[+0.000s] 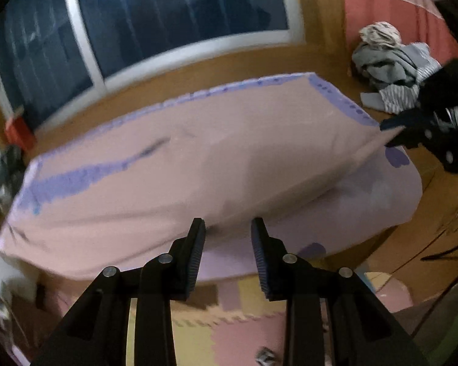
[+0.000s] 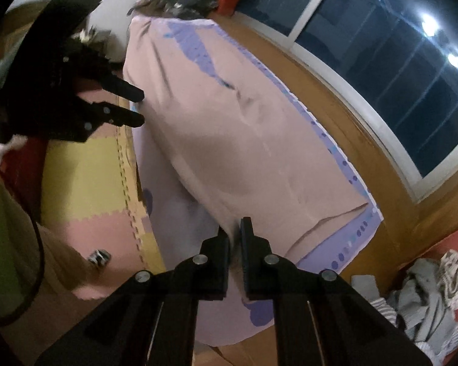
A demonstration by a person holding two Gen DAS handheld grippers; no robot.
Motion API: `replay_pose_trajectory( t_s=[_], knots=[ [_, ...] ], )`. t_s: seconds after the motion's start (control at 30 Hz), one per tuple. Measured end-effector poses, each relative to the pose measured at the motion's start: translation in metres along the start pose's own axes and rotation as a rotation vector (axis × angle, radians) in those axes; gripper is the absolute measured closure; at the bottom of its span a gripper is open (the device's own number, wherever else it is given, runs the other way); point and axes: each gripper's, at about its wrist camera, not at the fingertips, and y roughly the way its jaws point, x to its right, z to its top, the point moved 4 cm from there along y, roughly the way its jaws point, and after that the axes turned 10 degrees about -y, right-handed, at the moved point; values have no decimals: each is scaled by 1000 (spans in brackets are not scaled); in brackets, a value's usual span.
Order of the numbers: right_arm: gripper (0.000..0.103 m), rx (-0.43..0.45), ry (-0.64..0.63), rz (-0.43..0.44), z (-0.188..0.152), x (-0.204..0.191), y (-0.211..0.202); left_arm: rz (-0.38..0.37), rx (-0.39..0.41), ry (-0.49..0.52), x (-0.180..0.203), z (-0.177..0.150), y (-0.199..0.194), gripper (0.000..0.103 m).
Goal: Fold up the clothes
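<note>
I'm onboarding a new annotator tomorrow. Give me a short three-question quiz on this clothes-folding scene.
1. True or false: the right gripper is shut on the pale pink cloth with purple patterned border.
2. Multiple choice: the heap of grey and striped unfolded clothes lies (A) on the pink cloth, (B) on the wooden surface beside it, (C) on the foam puzzle floor mat.
3. Fill in: the left gripper has its jaws ____.

Key: 1 true; 2 B; 3 open.
</note>
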Motion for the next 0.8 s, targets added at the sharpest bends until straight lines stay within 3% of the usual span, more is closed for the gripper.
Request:
replay_pose_trajectory(
  t_s=[0.03, 0.1, 0.13, 0.17, 0.33, 0.43, 0.47, 0.57, 0.6, 0.63, 0.67, 0.8],
  knots=[
    [97, 4, -5, -4, 1, 1, 0, -3, 10, 30, 3, 1, -1, 71],
    [97, 4, -24, -12, 3, 1, -1, -8, 22, 97, 8, 2, -1, 61],
    [97, 4, -30, -13, 4, 0, -1, -6, 19, 132, 10, 2, 1, 51],
    [97, 2, -34, -14, 4, -1, -1, -2, 17, 158, 11, 1, 3, 48],
    [97, -7, -21, -26, 3, -1, -3, 25, -76, 244, 0, -6, 26, 48],
    [97, -10, 24, -34, 5, 2, -4, 104, -97, 271, -14, -12, 42, 48],
    [97, -12, 39, -38, 6, 3, -5, 118, -105, 266, -20, -13, 46, 48],
    [98, -16, 89, -49, 7, 9, -8, 62, -124, 176, -41, -12, 49, 47],
    [98, -16, 114, -52, 7, 11, -9, 51, -122, 159, -47, -10, 47, 49],
    [98, -14, 139, -53, 7, 15, -10, 38, -114, 152, -51, -9, 45, 64],
    [98, -12, 167, -58, 8, 18, -11, 17, -113, 143, -54, -7, 43, 92],
    [98, -4, 282, -84, 10, 31, -18, -117, -112, 58, -71, 7, 24, 98]
  ],
)
